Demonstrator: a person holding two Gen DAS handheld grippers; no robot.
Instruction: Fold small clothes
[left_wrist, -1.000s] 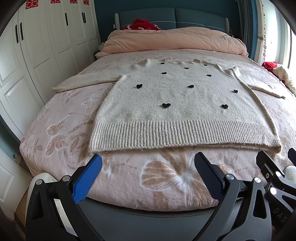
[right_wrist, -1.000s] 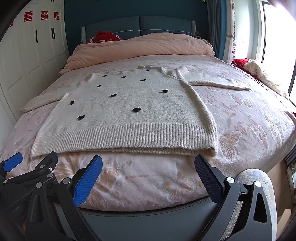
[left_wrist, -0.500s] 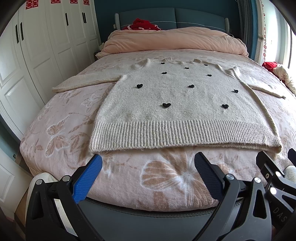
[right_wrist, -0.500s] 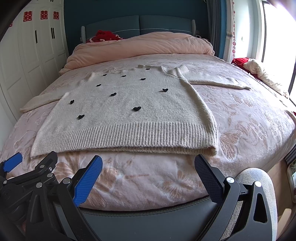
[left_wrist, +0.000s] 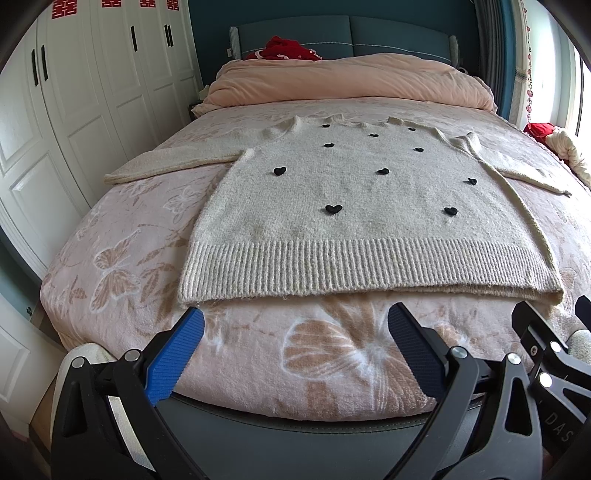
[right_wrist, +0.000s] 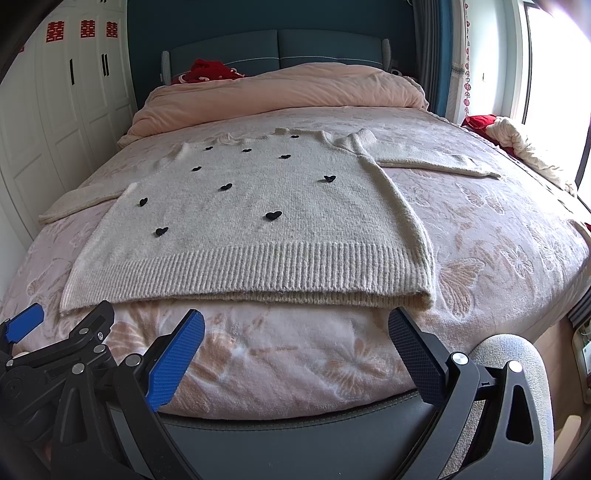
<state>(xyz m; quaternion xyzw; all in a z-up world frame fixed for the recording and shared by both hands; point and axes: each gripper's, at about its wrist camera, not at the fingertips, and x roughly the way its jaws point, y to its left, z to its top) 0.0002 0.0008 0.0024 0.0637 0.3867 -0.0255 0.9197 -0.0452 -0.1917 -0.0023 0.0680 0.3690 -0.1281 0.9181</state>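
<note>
Left gripper and right gripper hovered with jaws wide apart, empty, just short of sweater hem. Cream heart-dotted sweater lay flat mid-bed, sleeves spread. Risk: pinching only top hem layer, or fleece blanket beneath, would bunch fold.

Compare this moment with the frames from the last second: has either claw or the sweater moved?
Barely anything changed. The right claw drifted slightly, so the sweater sits a touch lower in its view than half a second before. The left claw stayed put. Both remain open at the foot of the bed, gripping nothing, and the sweater lies flat with its sleeves spread, untouched.
</note>
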